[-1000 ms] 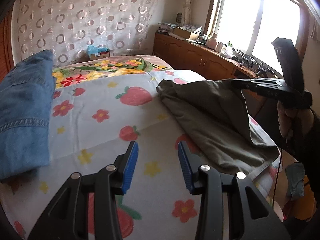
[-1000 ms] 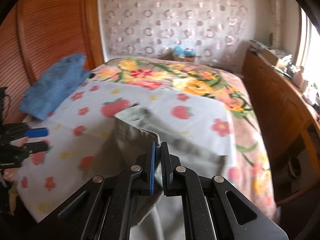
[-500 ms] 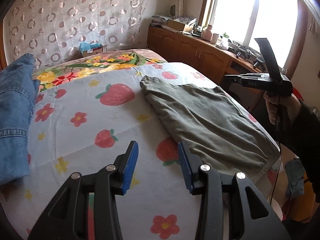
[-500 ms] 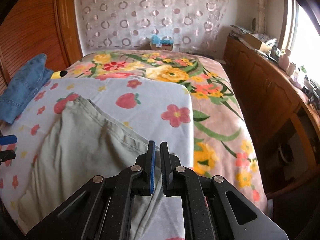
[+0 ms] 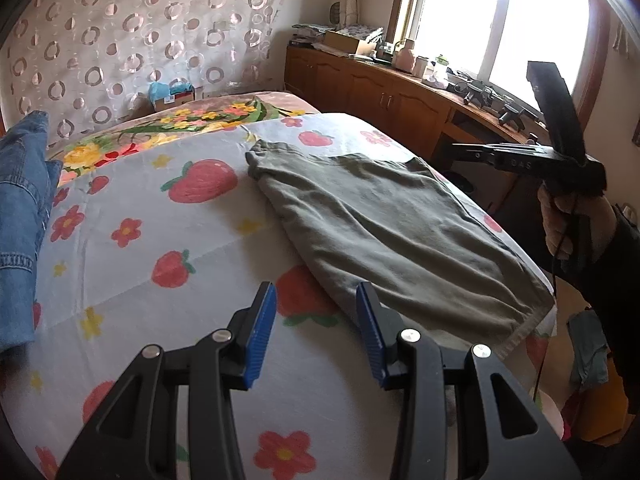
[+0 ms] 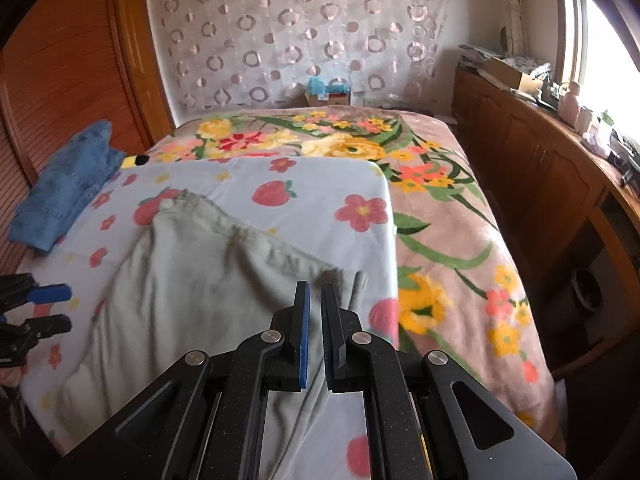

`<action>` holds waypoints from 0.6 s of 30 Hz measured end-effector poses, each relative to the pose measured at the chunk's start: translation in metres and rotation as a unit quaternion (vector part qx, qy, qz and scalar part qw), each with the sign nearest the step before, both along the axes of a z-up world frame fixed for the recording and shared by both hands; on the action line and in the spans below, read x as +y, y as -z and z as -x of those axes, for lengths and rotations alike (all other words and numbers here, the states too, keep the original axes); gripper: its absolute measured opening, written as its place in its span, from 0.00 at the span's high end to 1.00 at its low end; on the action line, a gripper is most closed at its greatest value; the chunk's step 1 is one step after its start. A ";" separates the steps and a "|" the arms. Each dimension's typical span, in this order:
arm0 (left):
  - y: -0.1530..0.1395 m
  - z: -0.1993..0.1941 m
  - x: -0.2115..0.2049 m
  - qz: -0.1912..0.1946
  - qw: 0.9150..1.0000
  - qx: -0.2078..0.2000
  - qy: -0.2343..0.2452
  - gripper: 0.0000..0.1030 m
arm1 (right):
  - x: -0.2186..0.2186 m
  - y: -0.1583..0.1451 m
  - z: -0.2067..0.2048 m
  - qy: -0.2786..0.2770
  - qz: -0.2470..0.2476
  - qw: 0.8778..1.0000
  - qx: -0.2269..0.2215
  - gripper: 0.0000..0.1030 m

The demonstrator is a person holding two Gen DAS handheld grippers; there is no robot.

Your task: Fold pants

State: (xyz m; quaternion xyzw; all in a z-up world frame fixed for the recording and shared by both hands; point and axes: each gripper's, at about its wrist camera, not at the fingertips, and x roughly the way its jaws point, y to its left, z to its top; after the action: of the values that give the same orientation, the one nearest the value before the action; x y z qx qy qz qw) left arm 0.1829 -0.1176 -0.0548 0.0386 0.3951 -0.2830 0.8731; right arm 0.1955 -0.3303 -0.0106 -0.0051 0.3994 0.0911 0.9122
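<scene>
Olive-grey pants (image 5: pixel 384 224) lie flat on the strawberry-print sheet (image 5: pixel 168 216), waistband toward the far end, hem at the near right corner. They also show in the right wrist view (image 6: pixel 192 288). My left gripper (image 5: pixel 316 320) is open and empty, just above the sheet beside the pants' left edge. My right gripper (image 6: pixel 314 320) has its jaws nearly together with a thin gap and nothing between them. It hovers above the pants' right edge. It shows in the left wrist view (image 5: pixel 464 147), held up over the bed's right side.
Folded blue jeans (image 5: pixel 20 216) lie at the bed's left, also in the right wrist view (image 6: pixel 68 188). A floral blanket (image 6: pixel 440 216) covers the far and right side. A wooden cabinet (image 5: pixel 380 96) with clutter runs under the window. A wooden wardrobe (image 6: pixel 68 64) stands left.
My right gripper has let go of the pants and lifted away. The pants were held raised, and now lie spread flat. My left gripper stayed open and shifted slightly right.
</scene>
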 end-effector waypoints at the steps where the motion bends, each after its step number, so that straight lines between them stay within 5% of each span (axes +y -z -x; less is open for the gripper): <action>1: -0.001 0.003 -0.001 0.000 1.000 -0.001 0.001 0.61 | 0.002 -0.002 0.006 -0.003 0.000 1.000 -0.001 0.97; 6: -0.005 0.017 -0.004 0.004 1.000 -0.009 0.003 0.61 | 0.010 -0.011 0.037 -0.010 -0.002 1.000 -0.008 0.81; 18: -0.010 0.055 0.001 0.007 1.000 -0.025 -0.006 0.61 | 0.030 -0.017 0.103 -0.020 0.002 1.000 -0.019 0.72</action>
State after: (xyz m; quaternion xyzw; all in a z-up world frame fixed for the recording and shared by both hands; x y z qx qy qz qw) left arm 0.1277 -0.1167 -0.0443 0.0372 0.3719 -0.2793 0.8845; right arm 0.0926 -0.3006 0.0068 -0.0168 0.3818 0.1081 0.9177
